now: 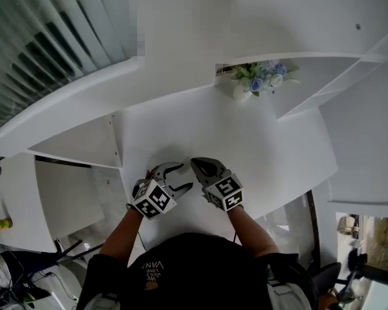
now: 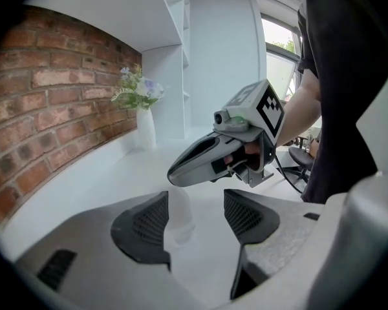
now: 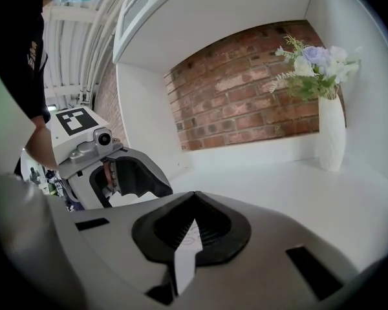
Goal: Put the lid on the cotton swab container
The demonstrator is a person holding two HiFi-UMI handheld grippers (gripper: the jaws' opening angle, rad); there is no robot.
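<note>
Head view: the 2 tools, left gripper and right gripper, sit close together over the white table.

Left gripper view: jaws wide apart. The clear container stands between them, just beside the left pad.

Right gripper view: jaws closed together. A white sliver shows between the pads; what it is cannot be told.

The left gripper holds its jaws apart. The right gripper, just beside it, has its jaws pressed together. The bare left forearm and right forearm reach forward, the gripper tips angled toward each other.
</note>
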